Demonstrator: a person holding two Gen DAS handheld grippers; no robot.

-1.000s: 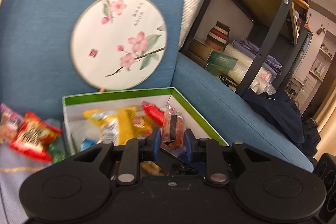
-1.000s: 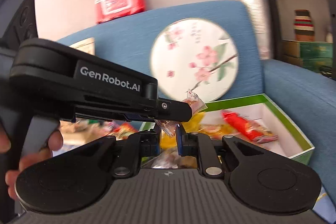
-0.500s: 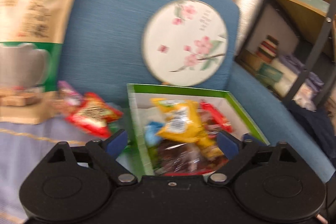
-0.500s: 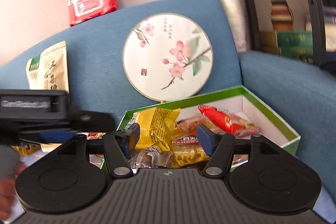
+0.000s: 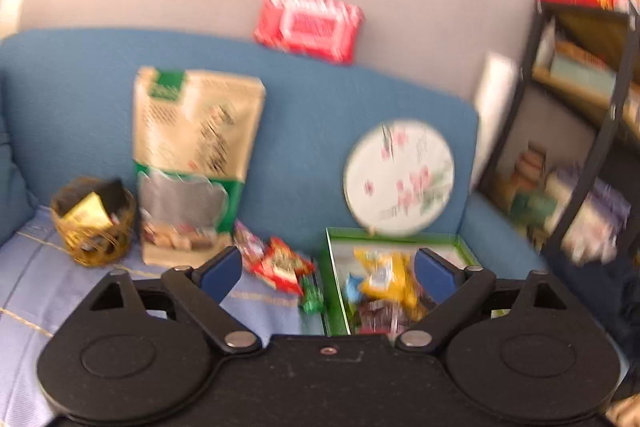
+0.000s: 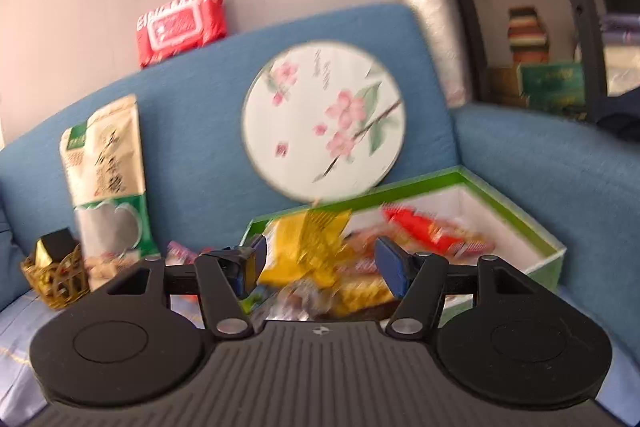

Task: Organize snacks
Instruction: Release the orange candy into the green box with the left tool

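Snacks in bright crinkly wrappers [image 6: 320,259] fill our green-rimmed white cardboard box [image 6: 516,211] at lower centre, gathered there for tidiness. We hold left gripper [image 5: 328,269] and right gripper [image 6: 318,263] wide open and empty, while the small red packets [image 5: 280,263] wait on the pale blue seat cloth [image 5: 48,291], left of the box.

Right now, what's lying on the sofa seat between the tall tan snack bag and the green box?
A few loose snack packets, mostly red with a small green one nearest the green box. The left wrist view shows them, right of the tan bag.
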